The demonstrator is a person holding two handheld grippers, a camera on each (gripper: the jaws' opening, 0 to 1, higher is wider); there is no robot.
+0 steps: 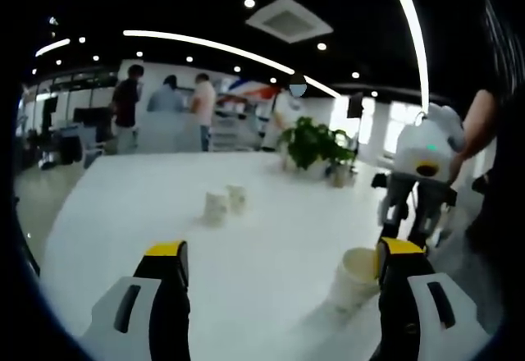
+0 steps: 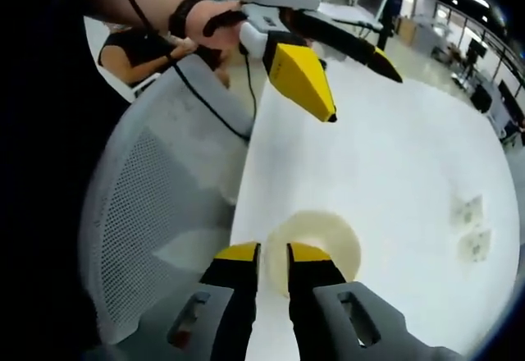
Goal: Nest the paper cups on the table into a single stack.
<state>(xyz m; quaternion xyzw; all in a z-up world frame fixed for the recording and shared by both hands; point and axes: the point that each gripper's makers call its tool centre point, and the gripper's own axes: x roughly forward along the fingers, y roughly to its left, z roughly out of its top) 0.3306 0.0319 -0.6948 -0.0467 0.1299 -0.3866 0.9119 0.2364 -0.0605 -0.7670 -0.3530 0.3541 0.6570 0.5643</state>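
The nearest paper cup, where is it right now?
The nearest paper cup stands at the table's near edge beside the mesh chair, its rim between the right gripper's jaws.

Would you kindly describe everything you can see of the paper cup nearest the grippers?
The nearest paper cup is off-white, plain, seemingly thin paper, standing upright with its round mouth open near the white table edge. The right gripper has its jaws nearly closed at the cup's rim, apparently pinching it. No other cup touches it.
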